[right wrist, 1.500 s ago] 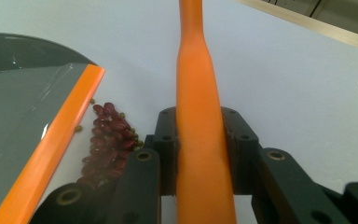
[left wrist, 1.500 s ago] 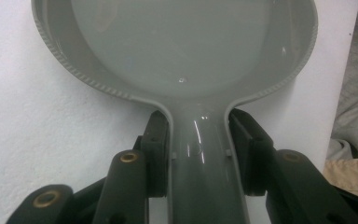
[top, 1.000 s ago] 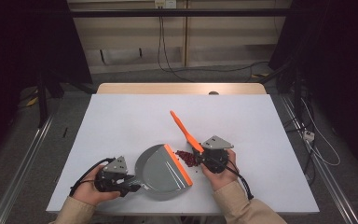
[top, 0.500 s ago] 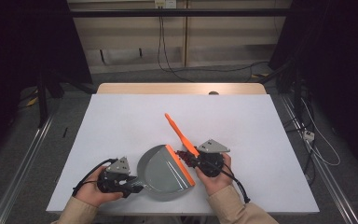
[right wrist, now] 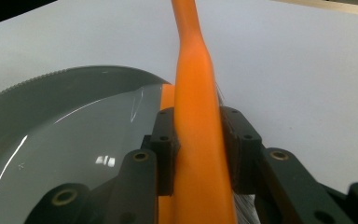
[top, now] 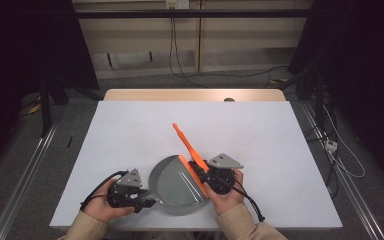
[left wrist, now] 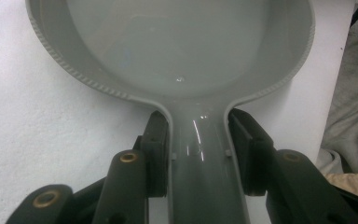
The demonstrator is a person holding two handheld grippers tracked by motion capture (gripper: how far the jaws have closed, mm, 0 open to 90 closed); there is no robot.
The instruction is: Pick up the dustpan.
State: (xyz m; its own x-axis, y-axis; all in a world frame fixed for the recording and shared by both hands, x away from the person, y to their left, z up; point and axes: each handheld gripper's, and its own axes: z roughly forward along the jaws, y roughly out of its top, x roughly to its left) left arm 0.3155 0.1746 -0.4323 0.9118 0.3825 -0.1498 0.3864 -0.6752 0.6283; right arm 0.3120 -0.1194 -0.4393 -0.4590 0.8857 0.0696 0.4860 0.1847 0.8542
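1. White table under dim light bears a grey dustpan near its front edge.
2. Left gripper clamps the dustpan's handle; right gripper pinches an orange brush at the dustpan's lip, its handle slanting away.
3. Sweeping into the dustpan looks under way.
4. Next: draw bristles across the lip, keeping the dustpan flat.
5. Dustpan: glossy, round, ribbed rim, orange lip.

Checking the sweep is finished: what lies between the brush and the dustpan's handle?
The dustpan's grey bowl, with nothing showing in it in the high view and the left gripper view; the brush is at its orange lip.
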